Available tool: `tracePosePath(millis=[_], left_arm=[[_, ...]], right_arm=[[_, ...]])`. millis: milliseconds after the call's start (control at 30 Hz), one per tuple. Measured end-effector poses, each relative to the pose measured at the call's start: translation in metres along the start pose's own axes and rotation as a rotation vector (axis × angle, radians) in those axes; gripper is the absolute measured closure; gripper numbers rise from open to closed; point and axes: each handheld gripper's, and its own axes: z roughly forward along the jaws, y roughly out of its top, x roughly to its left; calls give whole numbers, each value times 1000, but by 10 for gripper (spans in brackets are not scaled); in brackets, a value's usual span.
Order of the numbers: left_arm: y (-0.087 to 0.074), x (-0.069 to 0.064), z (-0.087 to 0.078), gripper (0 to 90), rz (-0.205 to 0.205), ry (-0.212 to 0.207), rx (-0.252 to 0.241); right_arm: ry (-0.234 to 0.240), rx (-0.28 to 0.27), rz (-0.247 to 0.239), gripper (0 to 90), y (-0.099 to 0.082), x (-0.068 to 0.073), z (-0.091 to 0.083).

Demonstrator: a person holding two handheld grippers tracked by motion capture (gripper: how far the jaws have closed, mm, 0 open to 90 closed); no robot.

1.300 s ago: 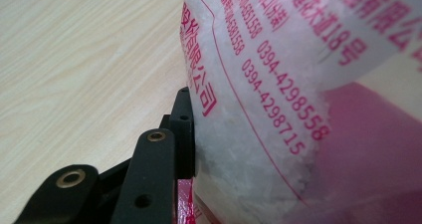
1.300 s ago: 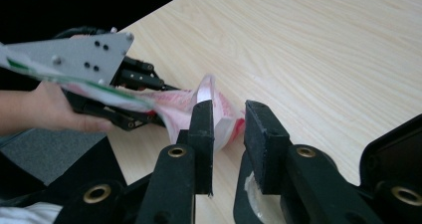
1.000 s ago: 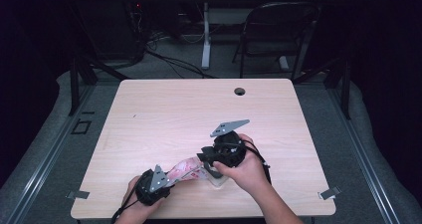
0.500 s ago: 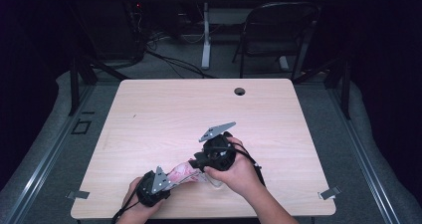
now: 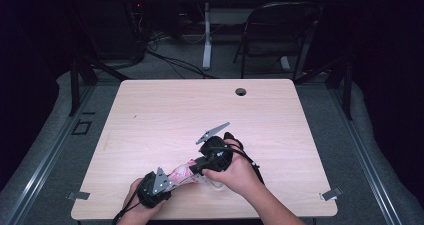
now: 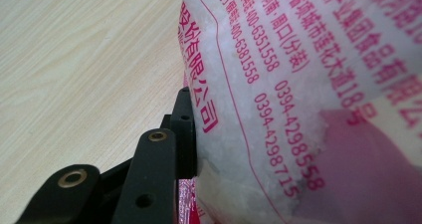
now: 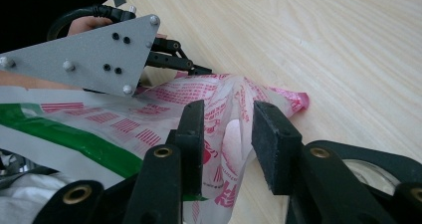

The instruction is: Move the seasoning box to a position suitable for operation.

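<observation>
A plastic bag with red print and a green stripe lies near the table's front edge; it holds white granules. My left gripper is shut on its near end, and one finger presses into the bag's side. My right gripper comes in from the right, and its jaws have just been opening. They stand apart around the bag's crumpled far end, with a gap at each pad. The left gripper's grey plate shows beyond.
The wooden table has a cable hole at the back. A black chair and cables stand on the floor behind. Something clear and round shows under my right jaw.
My right gripper has shifted a little left toward the bag and its jaws have spread. The left gripper and the bag have stayed put.
</observation>
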Motion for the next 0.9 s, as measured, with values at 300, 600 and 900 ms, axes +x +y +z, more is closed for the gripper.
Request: tracePosePath(millis=[300, 600, 900], left_arm=[[0, -1, 1, 660, 6, 9, 5], [0, -2, 1, 662, 12, 12, 12], [0, -2, 2, 662, 5, 14, 11]], right_arm=[[13, 63, 46, 695, -1, -1, 4], [32, 120, 49, 833, -2, 1, 11], [20, 125, 20, 900, -3, 3, 12]])
